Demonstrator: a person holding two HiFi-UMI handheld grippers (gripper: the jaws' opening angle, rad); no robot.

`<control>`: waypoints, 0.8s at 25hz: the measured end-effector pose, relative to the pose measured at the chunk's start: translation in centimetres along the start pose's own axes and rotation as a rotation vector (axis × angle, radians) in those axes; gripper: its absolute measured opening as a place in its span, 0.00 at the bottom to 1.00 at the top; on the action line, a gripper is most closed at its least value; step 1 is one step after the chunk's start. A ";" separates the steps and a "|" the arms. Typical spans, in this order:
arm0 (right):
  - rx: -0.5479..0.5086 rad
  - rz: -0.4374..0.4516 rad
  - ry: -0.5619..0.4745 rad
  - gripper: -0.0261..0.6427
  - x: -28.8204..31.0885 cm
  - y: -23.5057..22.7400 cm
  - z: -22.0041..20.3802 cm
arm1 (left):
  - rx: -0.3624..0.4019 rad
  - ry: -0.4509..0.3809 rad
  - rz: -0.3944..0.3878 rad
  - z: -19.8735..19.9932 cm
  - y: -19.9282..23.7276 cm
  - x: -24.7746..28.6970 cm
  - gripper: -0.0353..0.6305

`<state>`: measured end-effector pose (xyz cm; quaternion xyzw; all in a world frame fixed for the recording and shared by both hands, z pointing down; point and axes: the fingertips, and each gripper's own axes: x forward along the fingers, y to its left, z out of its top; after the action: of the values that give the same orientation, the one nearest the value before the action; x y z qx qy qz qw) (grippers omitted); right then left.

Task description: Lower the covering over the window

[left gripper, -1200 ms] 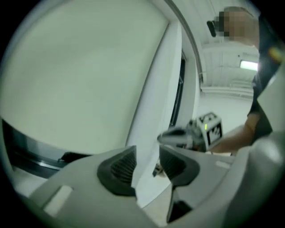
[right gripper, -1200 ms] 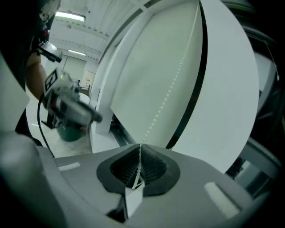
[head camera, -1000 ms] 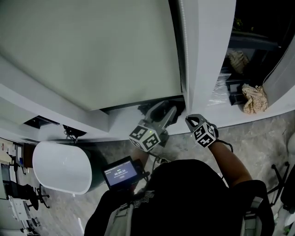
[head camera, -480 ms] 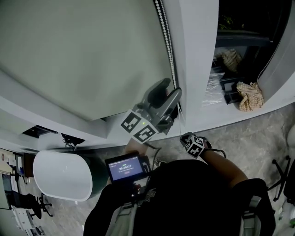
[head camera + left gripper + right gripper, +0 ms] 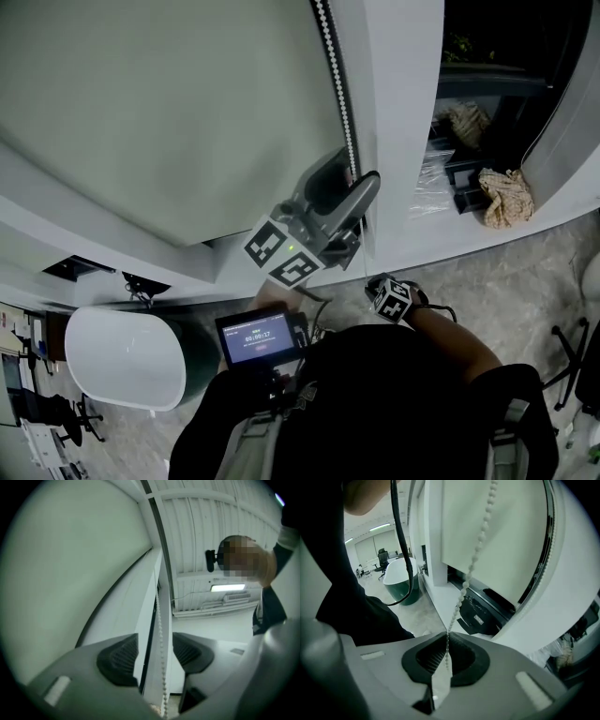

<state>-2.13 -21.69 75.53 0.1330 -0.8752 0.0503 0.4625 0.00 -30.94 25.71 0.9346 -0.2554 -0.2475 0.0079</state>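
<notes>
Window post [image 5: 398, 122] stands close beside bead chain [image 5: 337, 94]

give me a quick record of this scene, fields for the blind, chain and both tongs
blind: pale roller blind, mostly down, dark gap below its bottom edge
chain: bead chain hanging along the blind's right side
left tongs: opening, chain runs between them, not pinched
right tongs: shut on chain, below the left tongs
nearby: tub at left, cloth at right
</notes>
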 end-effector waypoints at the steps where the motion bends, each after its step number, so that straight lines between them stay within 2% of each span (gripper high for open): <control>1: -0.008 0.005 -0.002 0.06 0.3 0.3 0.1 | 0.000 -0.004 0.005 0.0 0.1 0.0 0.39; 2: -0.012 0.010 -0.005 0.06 0.5 0.5 0.2 | 0.003 -0.012 0.017 0.2 0.3 -0.2 0.34; 4: -0.009 0.013 -0.008 0.06 0.4 0.6 0.4 | 0.002 -0.032 0.037 0.7 0.6 -0.6 0.07; 6: 0.013 0.014 -0.008 0.06 -0.2 0.2 0.3 | -0.011 -0.045 0.047 0.8 0.9 -0.8 0.07; 8: 0.054 0.020 0.015 0.06 -0.5 -0.2 -0.4 | -0.020 -0.024 0.066 0.0 1.6 -1.0 0.06; 11: 0.141 0.036 0.069 0.07 -0.2 -0.2 -3.3 | -0.017 0.093 0.133 -3.8 3.1 -2.7 0.06; 13: 0.239 0.012 0.042 0.10 -0.8 -0.8 -4.8 | -0.039 0.180 0.187 -7.9 4.6 -5.1 0.06; 14: 0.302 -0.011 -0.008 0.15 -1.5 -1.6 -4.7 | -0.053 0.233 0.213 -10.3 5.4 -6.4 0.06; 16: 0.427 -0.070 -0.176 0.15 -4.1 -4.2 -2.7 | -0.092 0.358 0.270 -15.6 6.6 -9.4 0.06; 18: 0.522 -0.142 -0.396 0.17 -8.3 -7.6 0.7 | -0.155 0.469 0.329 -20.6 7.3 -12.4 0.06; 20: 0.572 -0.185 -0.638 0.18 -13.9 -10.5 5.1 | -0.215 0.533 0.367 -24.1 7.2 -14.7 0.06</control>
<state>4.20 -30.26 60.81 0.3426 -0.9094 0.2054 0.1159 -3.10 -32.80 54.61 0.8986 -0.3807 -0.0143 0.2175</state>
